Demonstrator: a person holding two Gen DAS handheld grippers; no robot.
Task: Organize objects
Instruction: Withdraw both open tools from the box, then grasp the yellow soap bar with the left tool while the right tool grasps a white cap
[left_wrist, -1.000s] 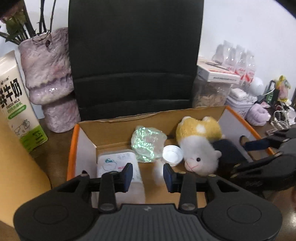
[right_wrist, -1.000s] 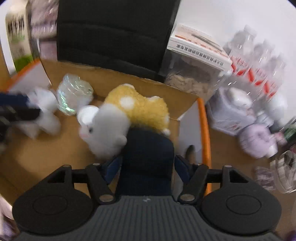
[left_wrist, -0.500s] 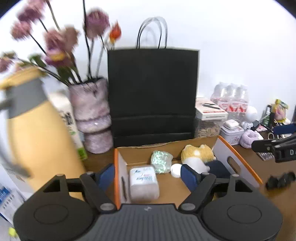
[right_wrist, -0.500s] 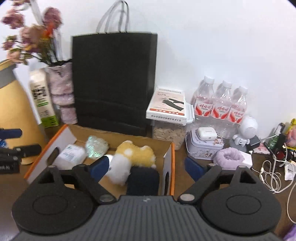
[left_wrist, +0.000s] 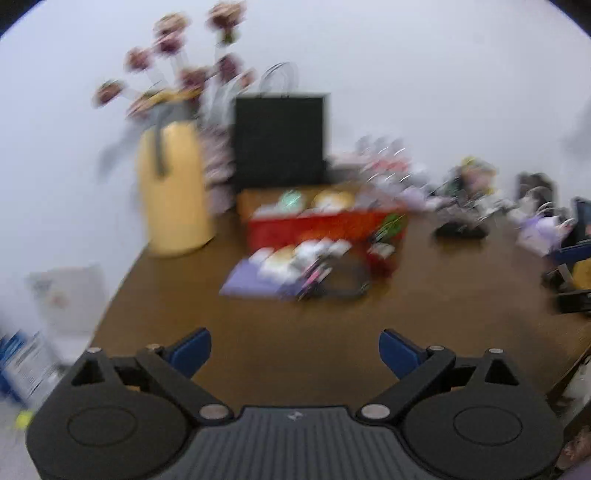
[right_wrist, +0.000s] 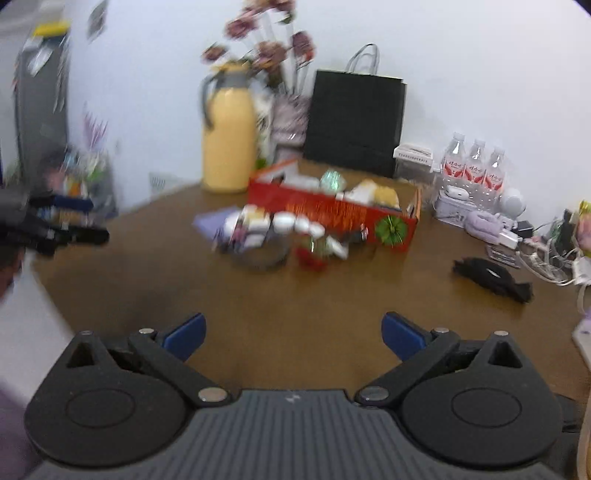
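Note:
A red cardboard box (right_wrist: 332, 210) (left_wrist: 325, 227) stands far back on the brown table. It holds a plush toy (right_wrist: 384, 194), a shiny green packet (right_wrist: 331, 178) and other items. A loose pile of small objects (right_wrist: 273, 229) (left_wrist: 295, 266) lies in front of it. My left gripper (left_wrist: 295, 350) is open and empty, well back from the box above the table. My right gripper (right_wrist: 293, 334) is open and empty, likewise far from the box. The left gripper also shows at the left edge of the right wrist view (right_wrist: 66, 221). Both views are blurred.
A yellow thermos jug (right_wrist: 229, 144), a vase of flowers (right_wrist: 284, 110) and a black paper bag (right_wrist: 354, 122) stand behind the box. Water bottles (right_wrist: 474, 166), a tin and cables crowd the back right. A black strap (right_wrist: 491, 275) lies on the right.
Both grippers have pulled far back and up from the box. The right gripper let go of a dark item, left in the box. Both jaws opened wide.

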